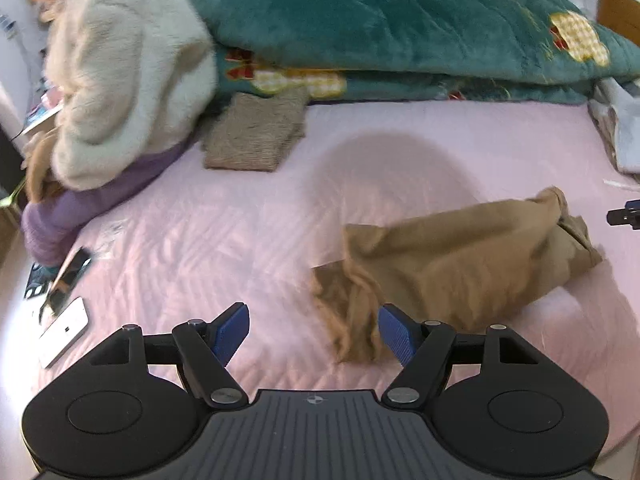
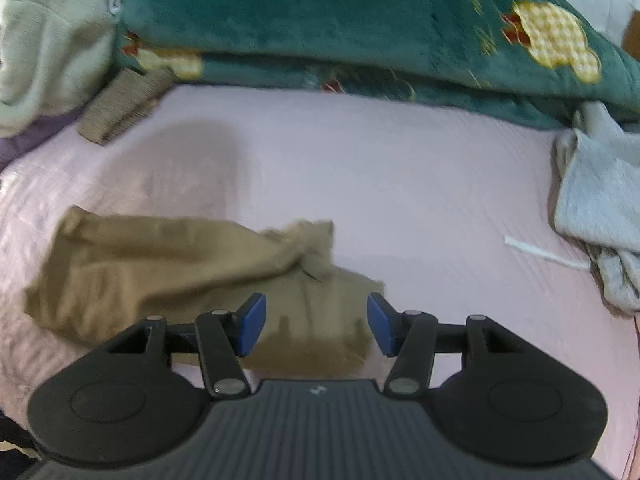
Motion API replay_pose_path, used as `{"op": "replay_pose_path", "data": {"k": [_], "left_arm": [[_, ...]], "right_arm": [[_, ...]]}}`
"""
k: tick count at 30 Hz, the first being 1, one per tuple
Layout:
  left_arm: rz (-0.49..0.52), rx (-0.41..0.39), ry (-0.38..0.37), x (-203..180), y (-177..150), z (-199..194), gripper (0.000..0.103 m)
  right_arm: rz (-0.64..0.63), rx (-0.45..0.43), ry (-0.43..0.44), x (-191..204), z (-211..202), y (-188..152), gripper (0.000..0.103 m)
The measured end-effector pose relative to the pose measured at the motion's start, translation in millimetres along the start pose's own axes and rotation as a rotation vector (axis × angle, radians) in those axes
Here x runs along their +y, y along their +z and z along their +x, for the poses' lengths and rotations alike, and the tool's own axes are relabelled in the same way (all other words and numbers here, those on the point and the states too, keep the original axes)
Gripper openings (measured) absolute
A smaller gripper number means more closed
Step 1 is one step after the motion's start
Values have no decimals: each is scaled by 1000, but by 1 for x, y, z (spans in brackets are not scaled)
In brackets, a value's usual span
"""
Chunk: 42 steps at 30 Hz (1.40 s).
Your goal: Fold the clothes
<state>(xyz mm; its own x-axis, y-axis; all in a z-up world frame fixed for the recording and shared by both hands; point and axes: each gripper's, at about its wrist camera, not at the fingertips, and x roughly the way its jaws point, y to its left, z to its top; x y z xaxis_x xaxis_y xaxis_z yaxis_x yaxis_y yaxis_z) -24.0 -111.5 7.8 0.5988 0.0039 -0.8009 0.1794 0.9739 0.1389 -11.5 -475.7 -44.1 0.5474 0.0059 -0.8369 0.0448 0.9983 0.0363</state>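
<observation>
Tan, crumpled garment [image 1: 460, 256] is left unfolded on the pink bed [image 1: 200, 240] under both empty, spread-jawed hand-held grippers, left [image 1: 314, 334] and right [image 2: 316, 324], while a knitted piece [image 1: 256, 132] is seen already folded.

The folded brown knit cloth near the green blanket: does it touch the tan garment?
Apart. In the left wrist view, the brown knit cloth lies by the blanket, and bare pink sheet separates it from the tan garment.

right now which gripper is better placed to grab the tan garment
Right, probably. The right gripper has the tan garment lying beneath its open pads. The left gripper stands open mostly over bare pink sheet, only reaching the garment's end.
</observation>
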Motion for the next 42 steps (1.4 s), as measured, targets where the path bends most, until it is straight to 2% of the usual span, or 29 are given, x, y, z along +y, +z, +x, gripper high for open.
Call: {"op": "replay_pose_path", "data": {"k": [6, 10, 13, 17, 22, 28, 29, 31, 33, 35, 42], "left_arm": [[47, -12, -81, -68, 11, 81, 73], [47, 8, -112, -91, 13, 108, 73], [95, 14, -114, -108, 15, 121, 73], [80, 32, -118, -121, 22, 126, 73], [107, 37, -119, -133, 22, 122, 73], [92, 59, -103, -135, 25, 130, 73], [92, 59, -104, -135, 25, 130, 73], [96, 59, -105, -137, 26, 130, 73], [100, 61, -102, -138, 27, 130, 73], [99, 62, -98, -137, 29, 130, 73], [96, 45, -70, -127, 36, 113, 73]], "right_arm": [[52, 53, -6, -16, 40, -17, 57], [82, 98, -10, -30, 67, -23, 59], [128, 114, 14, -40, 79, -23, 61], [137, 109, 8, -44, 88, -27, 69], [134, 128, 44, -46, 103, -26, 70], [92, 140, 100, -47, 118, -25, 70], [90, 140, 111, -49, 119, -25, 69], [91, 142, 136, -54, 118, -24, 57], [94, 155, 164, -58, 118, -22, 22], [108, 173, 204, -61, 119, -20, 7], [86, 136, 193, -54, 97, -11, 5]]}}
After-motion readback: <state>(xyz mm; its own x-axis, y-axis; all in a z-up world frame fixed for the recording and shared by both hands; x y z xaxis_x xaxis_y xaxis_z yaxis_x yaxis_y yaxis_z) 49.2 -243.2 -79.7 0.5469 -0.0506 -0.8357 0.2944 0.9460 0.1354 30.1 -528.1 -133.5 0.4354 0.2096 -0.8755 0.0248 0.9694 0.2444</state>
